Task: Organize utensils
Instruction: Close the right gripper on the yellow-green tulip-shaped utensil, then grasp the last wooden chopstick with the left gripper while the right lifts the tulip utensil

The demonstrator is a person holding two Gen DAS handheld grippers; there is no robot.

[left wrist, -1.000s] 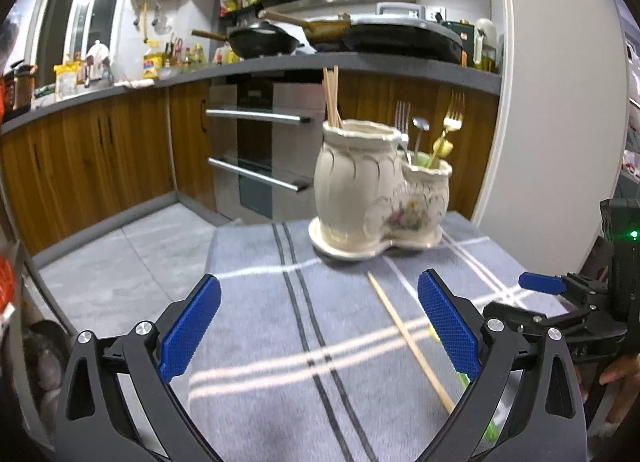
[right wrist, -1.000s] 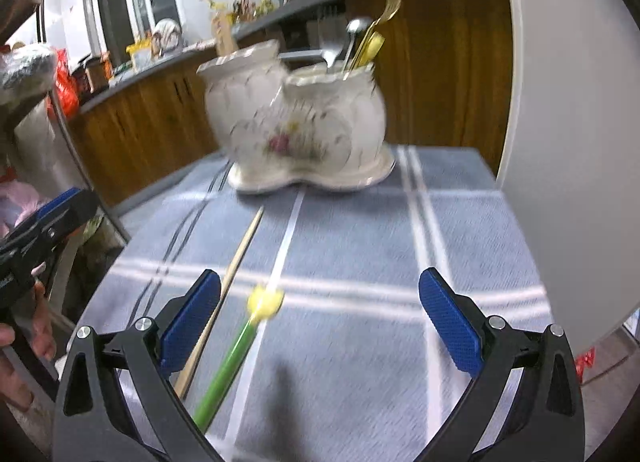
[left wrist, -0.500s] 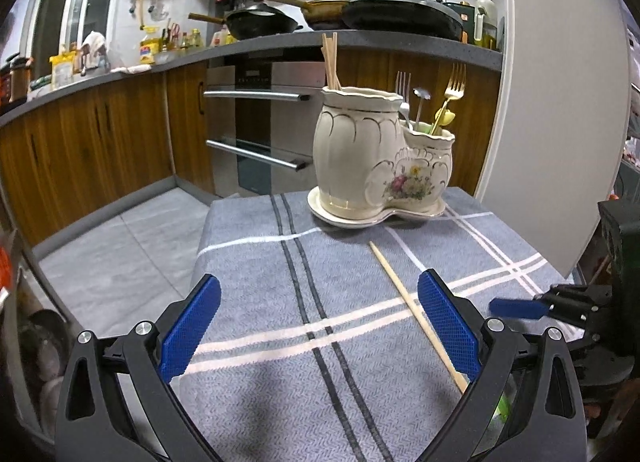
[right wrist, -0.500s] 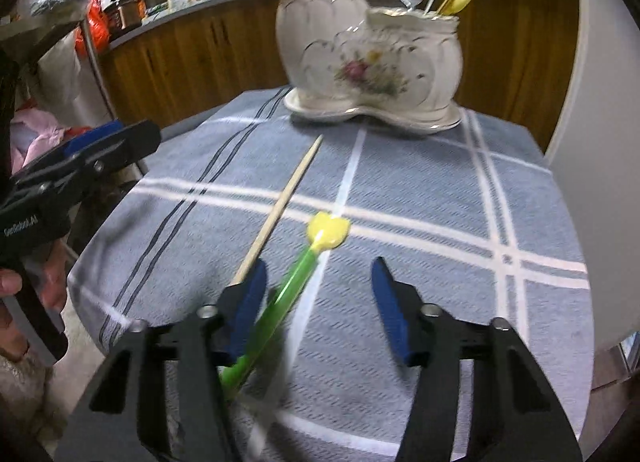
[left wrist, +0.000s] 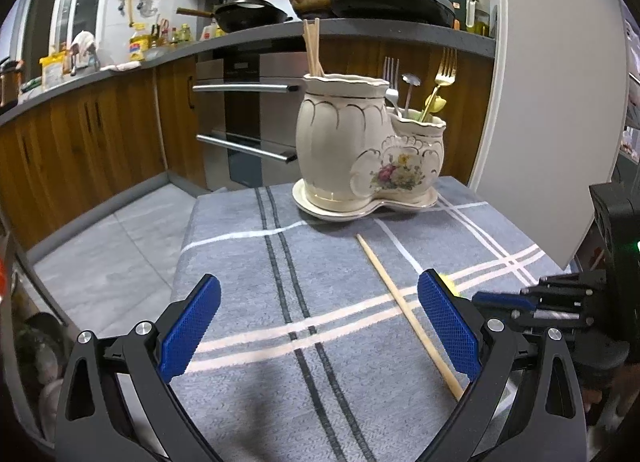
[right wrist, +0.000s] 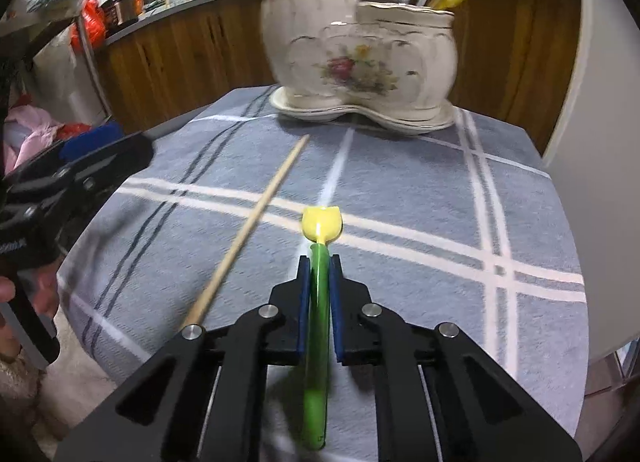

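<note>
green utensil in the right fingers, holder already part filled

the right gripper (right wrist: pixel 319 262) is closing its blue fingers (right wrist: pixel 304 302) onto the green utensil (right wrist: pixel 316 342), whose yellow tulip-shaped end (right wrist: pixel 321 225) sticks out in front above the grey striped cloth (right wrist: pixel 420 189) on the worktop. just beside it lies a loose wooden chopstick (right wrist: pixel 248 229). the left gripper (left wrist: pixel 318 322) hangs wide open, holding nothing. the cream double holder (left wrist: pixel 360 149) stands at the far edge: chopsticks (left wrist: pixel 312 47) in the taller pot, forks (left wrist: pixel 444 69) and a spoon (left wrist: pixel 410 81) in the lower one.

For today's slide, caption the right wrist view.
Right claw closing on green utensil handle; chopstick lies beside, ceramic holder beyond.
</note>
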